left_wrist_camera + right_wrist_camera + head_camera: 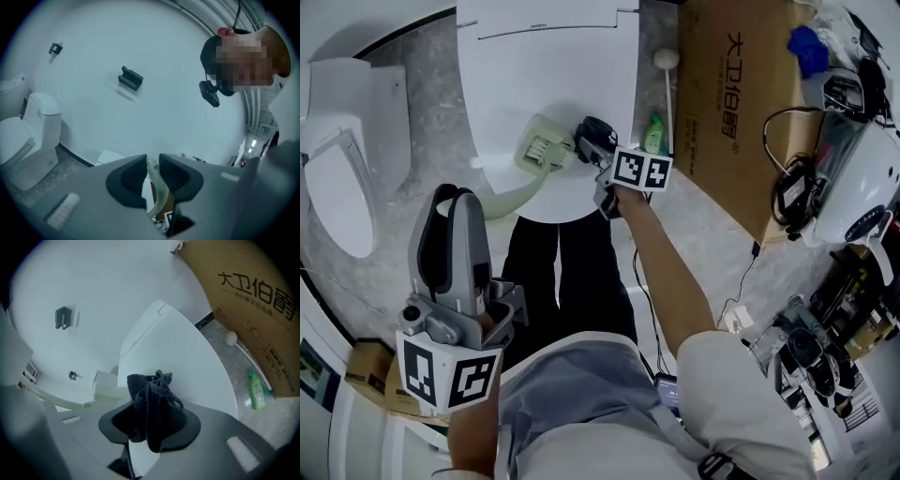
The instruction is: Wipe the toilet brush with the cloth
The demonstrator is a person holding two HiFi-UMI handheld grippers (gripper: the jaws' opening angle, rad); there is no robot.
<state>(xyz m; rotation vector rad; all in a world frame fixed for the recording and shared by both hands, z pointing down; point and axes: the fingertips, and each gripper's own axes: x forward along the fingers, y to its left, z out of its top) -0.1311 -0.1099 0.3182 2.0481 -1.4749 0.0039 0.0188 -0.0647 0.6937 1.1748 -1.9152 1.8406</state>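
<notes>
The pale green toilet brush (pixel 546 145) lies with its head over the closed white toilet lid (pixel 534 66). Its handle runs down-left into my left gripper (pixel 455 204), which is shut on it. The left gripper view shows the curved handle (pixel 153 187) pinched between the dark pads. My right gripper (pixel 589 142) is shut on a dark knitted cloth (pixel 596 129), right beside the brush head on its right. In the right gripper view the cloth (pixel 151 401) bunches out of the jaws, with the brush head (pixel 108 392) just to the left.
A second white toilet (pixel 342 159) stands at the left. A big cardboard box (pixel 736 103) leans at the right, with a green bottle (pixel 653 134) and a white-knobbed stick (pixel 667 80) on the stone floor beside it. Cables and devices (pixel 844 187) crowd the far right.
</notes>
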